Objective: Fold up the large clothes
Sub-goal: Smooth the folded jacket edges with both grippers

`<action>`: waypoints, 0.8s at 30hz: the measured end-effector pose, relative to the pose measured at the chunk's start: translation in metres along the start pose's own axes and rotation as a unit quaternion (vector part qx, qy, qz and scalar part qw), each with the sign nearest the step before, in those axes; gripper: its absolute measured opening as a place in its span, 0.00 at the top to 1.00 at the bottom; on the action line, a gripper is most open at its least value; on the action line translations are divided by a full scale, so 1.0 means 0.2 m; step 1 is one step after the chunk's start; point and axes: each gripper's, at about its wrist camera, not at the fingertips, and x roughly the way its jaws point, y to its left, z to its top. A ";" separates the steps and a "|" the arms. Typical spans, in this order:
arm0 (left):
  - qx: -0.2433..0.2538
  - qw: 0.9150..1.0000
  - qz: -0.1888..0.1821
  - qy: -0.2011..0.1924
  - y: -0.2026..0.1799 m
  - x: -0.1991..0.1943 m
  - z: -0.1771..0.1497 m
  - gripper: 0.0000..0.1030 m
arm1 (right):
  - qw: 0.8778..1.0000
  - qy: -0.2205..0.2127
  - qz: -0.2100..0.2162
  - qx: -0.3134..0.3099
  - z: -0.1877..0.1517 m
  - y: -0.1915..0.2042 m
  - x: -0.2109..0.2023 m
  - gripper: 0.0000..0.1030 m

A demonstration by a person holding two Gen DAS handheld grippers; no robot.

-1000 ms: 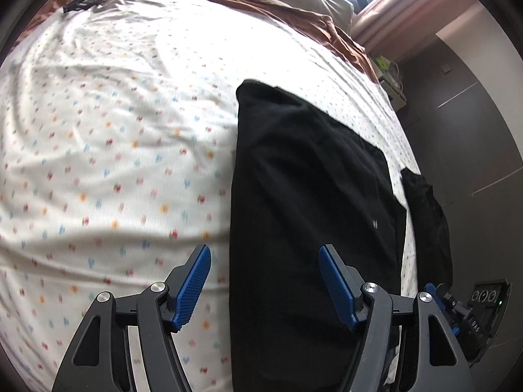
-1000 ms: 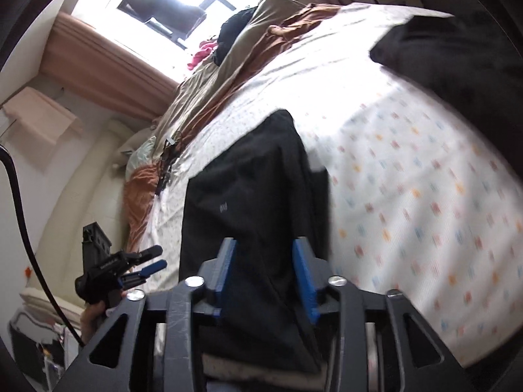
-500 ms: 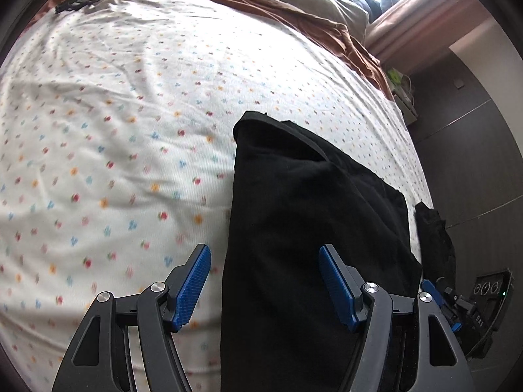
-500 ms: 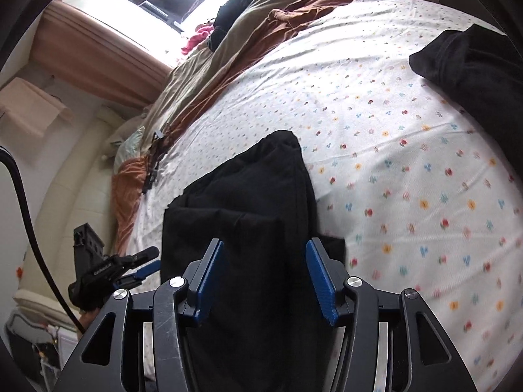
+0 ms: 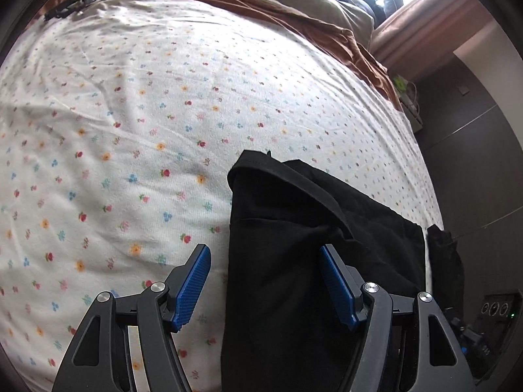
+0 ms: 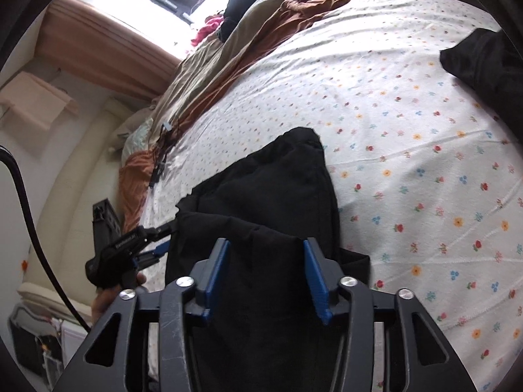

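A black garment (image 5: 294, 228) is lying on a white bed sheet (image 5: 130, 114) dotted with small red, blue and orange flowers; brown and tan blankets (image 5: 294, 9) are edging it; claw pads (image 5: 193, 281) are showing blue.

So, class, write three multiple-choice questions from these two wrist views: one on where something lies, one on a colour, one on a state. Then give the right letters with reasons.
1. Where does the black garment lie?
A. on the flowered bedsheet
B. on a wooden floor
C. on a chair

2. What colour are the gripper pads?
A. red
B. blue
C. green

3. How is the left gripper?
A. shut tight on a sock
B. folded away
C. open, pads apart

Answers: 1 A, the sheet shows all round the garment. 2 B, both pads are blue. 3 C, a wide gap shows, with cloth lying loose in it.
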 end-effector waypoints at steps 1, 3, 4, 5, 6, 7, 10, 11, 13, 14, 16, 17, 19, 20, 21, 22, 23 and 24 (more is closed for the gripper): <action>0.002 1.000 -0.005 0.002 0.00 0.00 -0.01 0.32 | 1.000 0.002 -0.006 -0.002 0.00 0.00 0.01 0.68; 0.009 1.000 -0.015 0.010 -0.01 -0.02 -0.04 0.32 | 1.000 0.003 -0.014 -0.002 0.00 -0.02 0.03 0.95; 0.011 1.000 -0.016 0.011 -0.02 -0.02 -0.05 0.32 | 1.000 -0.002 -0.010 0.002 0.00 -0.03 0.03 0.96; 0.014 1.000 -0.018 0.012 -0.03 -0.03 -0.06 0.32 | 1.000 -0.010 -0.007 0.004 0.00 -0.04 0.01 0.96; 0.017 0.999 -0.022 0.015 -0.04 -0.04 -0.08 0.32 | 1.000 -0.021 -0.004 0.000 -0.01 -0.03 -0.01 0.97; 0.019 0.999 -0.026 0.016 -0.04 -0.04 -0.08 0.32 | 1.000 -0.031 -0.004 -0.004 -0.02 -0.02 -0.04 0.97; 0.032 0.999 -0.032 0.011 -0.09 -0.07 -0.10 0.32 | 0.999 -0.048 -0.007 -0.001 -0.04 -0.03 -0.11 0.97; 0.036 0.999 -0.033 0.011 -0.10 -0.07 -0.11 0.32 | 0.999 -0.049 -0.011 0.005 -0.05 -0.05 -0.12 0.97; 0.045 0.998 -0.033 0.013 -0.12 -0.08 -0.13 0.32 | 0.999 -0.048 -0.019 0.016 -0.07 -0.11 -0.12 0.97; 0.047 0.998 -0.032 0.015 -0.12 -0.08 -0.15 0.32 | 0.999 -0.044 -0.022 0.024 -0.08 -0.14 -0.10 0.97; 0.049 0.998 -0.023 0.019 -0.12 -0.08 -0.18 0.32 | 0.998 -0.039 -0.025 0.036 -0.09 -0.20 -0.06 0.98; 0.049 0.998 -0.019 0.021 -0.12 -0.08 -0.20 0.32 | 0.998 -0.037 -0.028 0.040 -0.10 -0.23 -0.04 0.98; 0.045 0.999 -0.016 0.024 -0.11 -0.08 -0.22 0.37 | 0.998 -0.034 -0.028 0.048 -0.11 -0.25 -0.01 0.98; 0.044 0.999 -0.010 0.023 -0.10 -0.08 -0.23 0.40 | 0.998 -0.034 -0.026 0.051 -0.12 -0.26 0.00 0.98; 0.039 0.999 -0.010 0.026 -0.08 -0.08 -0.24 0.41 | 0.998 -0.035 -0.023 0.051 -0.12 -0.26 -0.01 0.98; 0.033 0.999 -0.013 0.025 -0.07 -0.08 -0.25 0.42 | 0.998 -0.035 -0.021 0.051 -0.12 -0.26 -0.01 0.98; 0.025 0.999 -0.016 0.022 -0.06 -0.08 -0.26 0.43 | 0.998 -0.035 -0.019 0.049 -0.12 -0.25 -0.02 0.97; 0.022 0.999 -0.016 0.020 -0.05 -0.08 -0.27 0.45 | 0.998 -0.034 -0.021 0.048 -0.12 -0.25 -0.02 0.96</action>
